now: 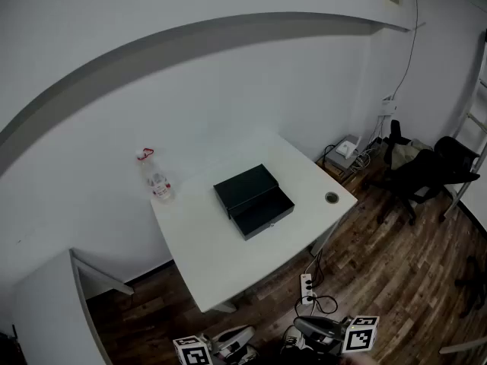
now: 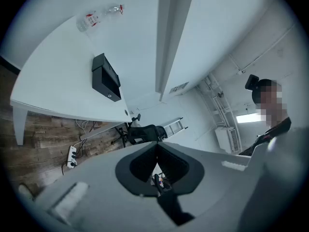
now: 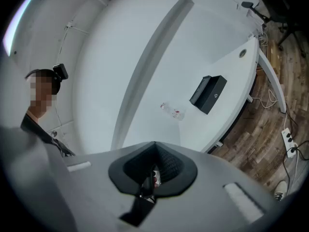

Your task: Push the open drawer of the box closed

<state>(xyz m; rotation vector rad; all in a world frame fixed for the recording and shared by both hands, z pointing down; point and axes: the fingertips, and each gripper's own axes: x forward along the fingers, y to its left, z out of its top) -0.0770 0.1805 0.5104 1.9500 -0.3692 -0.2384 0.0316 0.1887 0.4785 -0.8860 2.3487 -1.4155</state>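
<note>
A black box (image 1: 245, 185) lies near the middle of the white table (image 1: 205, 249), and its drawer (image 1: 263, 213) is pulled out toward the table's front right. Both grippers are far from it, low at the bottom edge of the head view and over the floor. The left gripper (image 1: 230, 341) and the right gripper (image 1: 318, 330) are each shut, jaws meeting with nothing between them. From the left gripper (image 2: 156, 145) the box (image 2: 105, 77) looks small and distant. The right gripper (image 3: 155, 144) also sees the box (image 3: 208, 94) far off.
A clear spray bottle (image 1: 155, 176) with a red top stands at the table's back left corner. A cable hole (image 1: 332, 198) sits at the table's right corner. A power strip (image 1: 307, 287) with cables lies on the wooden floor, an office chair (image 1: 422, 175) stands at right, and another white surface (image 1: 46, 310) at lower left.
</note>
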